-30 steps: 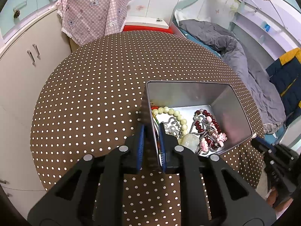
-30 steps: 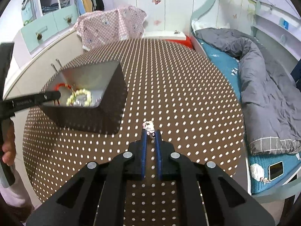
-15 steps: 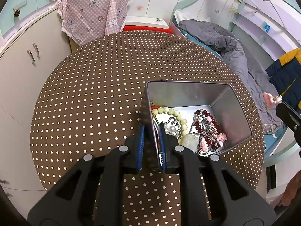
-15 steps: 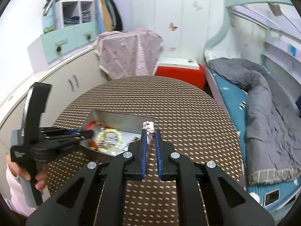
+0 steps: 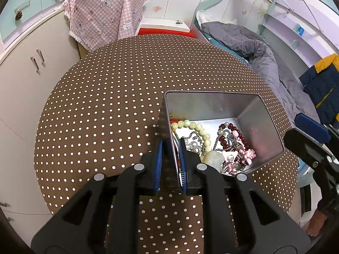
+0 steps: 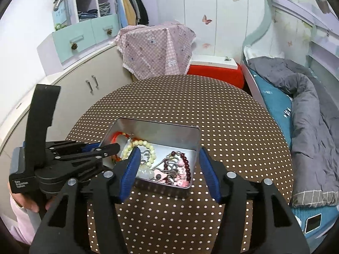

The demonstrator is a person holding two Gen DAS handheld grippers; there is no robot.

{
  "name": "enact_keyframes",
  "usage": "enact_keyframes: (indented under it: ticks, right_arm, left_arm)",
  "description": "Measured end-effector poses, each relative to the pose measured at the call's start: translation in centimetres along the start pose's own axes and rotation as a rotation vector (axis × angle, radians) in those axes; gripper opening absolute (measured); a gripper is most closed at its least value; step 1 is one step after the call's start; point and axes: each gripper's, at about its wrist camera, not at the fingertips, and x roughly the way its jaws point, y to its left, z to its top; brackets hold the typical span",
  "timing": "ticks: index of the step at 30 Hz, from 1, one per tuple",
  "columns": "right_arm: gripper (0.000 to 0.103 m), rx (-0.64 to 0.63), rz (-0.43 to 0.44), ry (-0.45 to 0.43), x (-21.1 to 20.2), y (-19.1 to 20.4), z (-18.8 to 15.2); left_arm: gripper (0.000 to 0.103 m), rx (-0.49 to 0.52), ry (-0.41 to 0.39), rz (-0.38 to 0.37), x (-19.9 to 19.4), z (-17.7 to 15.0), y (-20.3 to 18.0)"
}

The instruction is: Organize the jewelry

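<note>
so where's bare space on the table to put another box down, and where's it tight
The dotted tablecloth is bare left of the metal tin and on to the far edge near the pink checked cloth. It is tight at the tin: left gripper clamps its near wall, right gripper hangs open over the jewelry.

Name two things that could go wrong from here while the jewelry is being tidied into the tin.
1. The left hand-held gripper pinches only one wall of the rectangular silver metal tin; lifting could tip it.
2. The open right hand-held gripper hangs over tangled beads; closing might snag them.
</note>
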Motion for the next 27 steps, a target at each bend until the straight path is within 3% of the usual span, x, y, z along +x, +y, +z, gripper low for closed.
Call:
enact_keyframes:
  ticks: [10, 11, 12, 13, 16, 27]
  right_arm:
    - [0.066, 0.029, -0.005, 0.019, 0.1, -0.9, -0.4]
    - [0.067, 0.032, -0.004, 0.019, 0.1, -1.1, -0.4]
    - [0.068, 0.036, -0.004, 0.019, 0.1, -1.2, -0.4]
    - [0.069, 0.040, -0.005, 0.019, 0.0, -1.2, -0.4]
    - [0.070, 0.047, -0.005, 0.014, -0.2, -1.3, -0.4]
    - [0.077, 0.070, -0.035, -0.017, -1.9, -1.9, -0.7]
  left_arm:
    - [0.017, 0.044, -0.045, 0.033, -1.0, -0.2, -0.4]
    - [0.021, 0.051, -0.052, 0.035, -1.3, -0.2, -0.4]
    - [0.037, 0.054, -0.058, 0.039, -1.6, -0.2, -0.5]
    - [0.062, 0.057, -0.071, 0.042, -1.9, -0.3, -0.5]
    - [0.065, 0.071, -0.128, 0.057, -3.3, -0.6, -0.9]
    - [0.074, 0.094, -0.188, 0.059, -6.9, -1.5, -2.3]
